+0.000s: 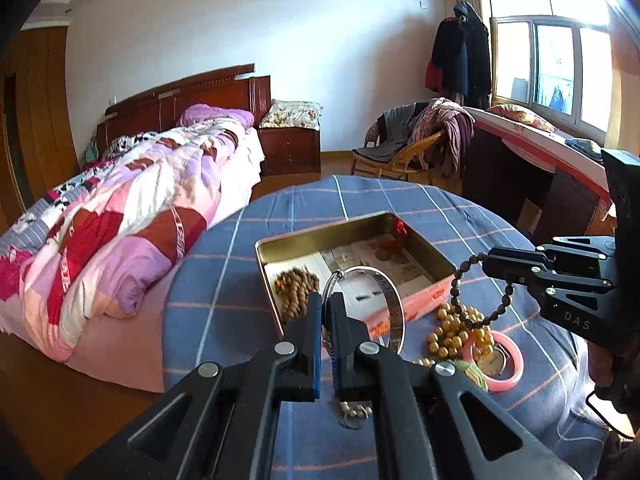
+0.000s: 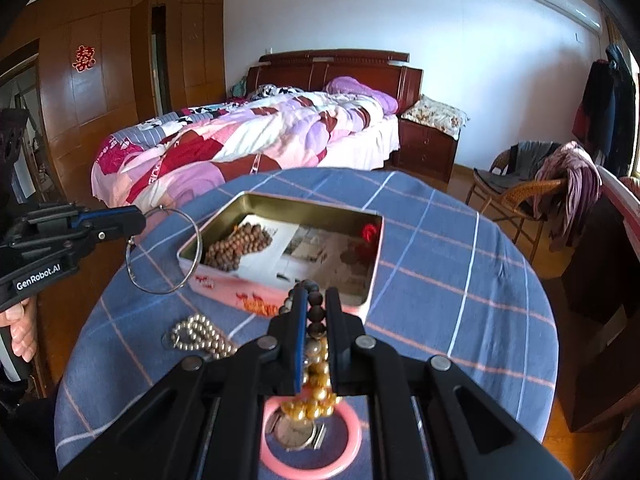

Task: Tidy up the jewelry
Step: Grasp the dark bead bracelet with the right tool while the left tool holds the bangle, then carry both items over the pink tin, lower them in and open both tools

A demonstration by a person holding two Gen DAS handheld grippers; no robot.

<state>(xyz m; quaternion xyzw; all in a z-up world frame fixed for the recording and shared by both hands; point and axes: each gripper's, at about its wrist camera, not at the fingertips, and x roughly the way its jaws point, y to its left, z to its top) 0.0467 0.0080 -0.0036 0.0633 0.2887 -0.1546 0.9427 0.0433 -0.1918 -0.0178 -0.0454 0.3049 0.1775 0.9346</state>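
An open gold tin (image 1: 432, 256) (image 2: 374, 264) sits on the round table; inside lie brown beads (image 1: 294, 284) (image 2: 240, 246) and a red trinket (image 2: 368, 232). My left gripper (image 1: 326, 298) (image 2: 142, 216) is shut on a silver bangle (image 1: 396, 312) (image 2: 198, 244), held in the air at the tin's near left corner. My right gripper (image 2: 315, 294) (image 1: 486, 260) is shut on a dark bead bracelet (image 2: 316, 312) (image 1: 509, 291), which dangles above a pile of golden beads (image 1: 452, 328) (image 2: 316, 396). A pink bangle (image 1: 508, 364) (image 2: 352, 428) lies around a watch (image 2: 296, 436).
A silver bead chain (image 2: 200, 336) (image 1: 354, 410) lies on the blue checked cloth (image 2: 440, 280) in front of the tin. A bed (image 1: 120, 208) stands beyond the table's left edge, and a wicker chair (image 1: 400, 152) with clothes and a desk (image 1: 540, 152) stand to the right.
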